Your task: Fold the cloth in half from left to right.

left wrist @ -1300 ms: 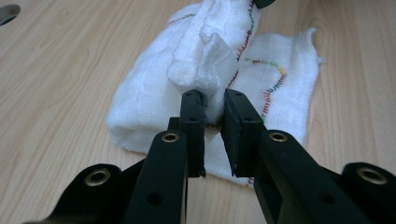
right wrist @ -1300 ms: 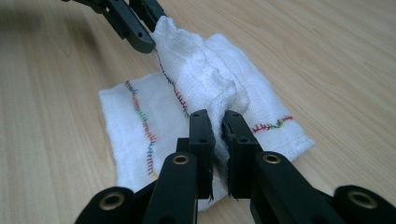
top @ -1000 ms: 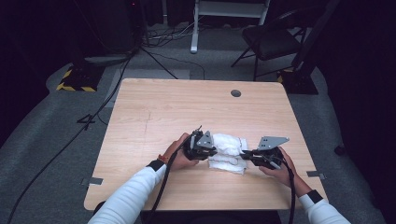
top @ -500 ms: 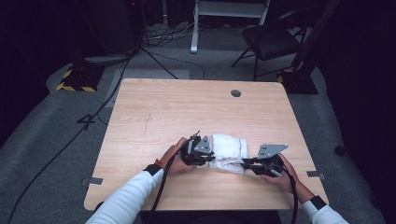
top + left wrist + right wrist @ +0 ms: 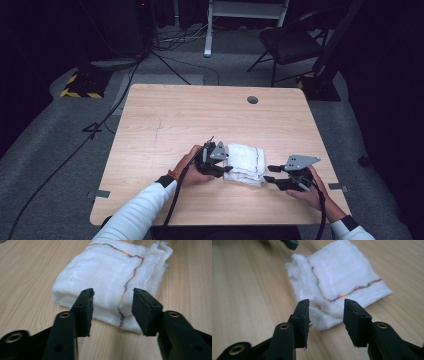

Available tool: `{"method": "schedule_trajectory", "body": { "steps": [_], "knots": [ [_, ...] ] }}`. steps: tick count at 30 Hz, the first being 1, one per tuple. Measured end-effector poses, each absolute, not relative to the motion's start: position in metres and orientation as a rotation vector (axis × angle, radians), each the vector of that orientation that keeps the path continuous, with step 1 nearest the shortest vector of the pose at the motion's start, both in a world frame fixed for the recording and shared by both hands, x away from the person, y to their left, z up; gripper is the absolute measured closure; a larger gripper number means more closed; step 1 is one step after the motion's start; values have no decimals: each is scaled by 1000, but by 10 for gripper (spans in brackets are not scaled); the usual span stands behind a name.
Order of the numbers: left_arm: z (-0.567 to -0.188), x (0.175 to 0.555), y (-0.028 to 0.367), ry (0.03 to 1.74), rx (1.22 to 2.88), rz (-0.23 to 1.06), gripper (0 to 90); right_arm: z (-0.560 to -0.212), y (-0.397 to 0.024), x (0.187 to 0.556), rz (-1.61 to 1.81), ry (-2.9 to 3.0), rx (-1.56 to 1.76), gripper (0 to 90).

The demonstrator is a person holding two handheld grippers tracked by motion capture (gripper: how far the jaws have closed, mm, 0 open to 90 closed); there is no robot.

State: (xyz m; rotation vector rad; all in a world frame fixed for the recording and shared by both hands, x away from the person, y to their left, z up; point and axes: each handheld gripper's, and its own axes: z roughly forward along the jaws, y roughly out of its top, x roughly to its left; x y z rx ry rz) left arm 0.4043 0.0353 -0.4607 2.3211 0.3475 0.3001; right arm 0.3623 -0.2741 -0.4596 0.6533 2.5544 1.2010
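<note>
Both the left gripper (image 5: 223, 165) and right gripper (image 5: 270, 173) have just been opening, jaws apart with nothing clamped. The folded white cloth (image 5: 245, 163) lies on the worktop (image 5: 200, 115) between them, and its underside is hidden.

Left gripper (image 5: 223, 165) and right gripper (image 5: 269, 173) held low, facing each other; fingers (image 5: 83, 307) of both just opened, gripping nothing.

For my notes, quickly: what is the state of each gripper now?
Left gripper: open, jaws just opened, holding nothing; folded white cloth lies ahead.
Right gripper: open, jaws just opened, holding nothing.
</note>
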Motion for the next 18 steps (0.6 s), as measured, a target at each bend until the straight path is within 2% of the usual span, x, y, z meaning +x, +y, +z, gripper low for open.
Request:
{"method": "schedule_trajectory", "body": {
  "steps": [6,14,18],
  "knots": [
    [-461,414,24,391,2334,310,344,-461,-268,378,1149,2514,713,461],
    [-470,413,15,369,2380,282,311,-474,-257,393,1051,2532,791,354],
    [-476,407,17,372,2409,283,305,-480,-254,391,1029,2569,783,344]
  ]
}}
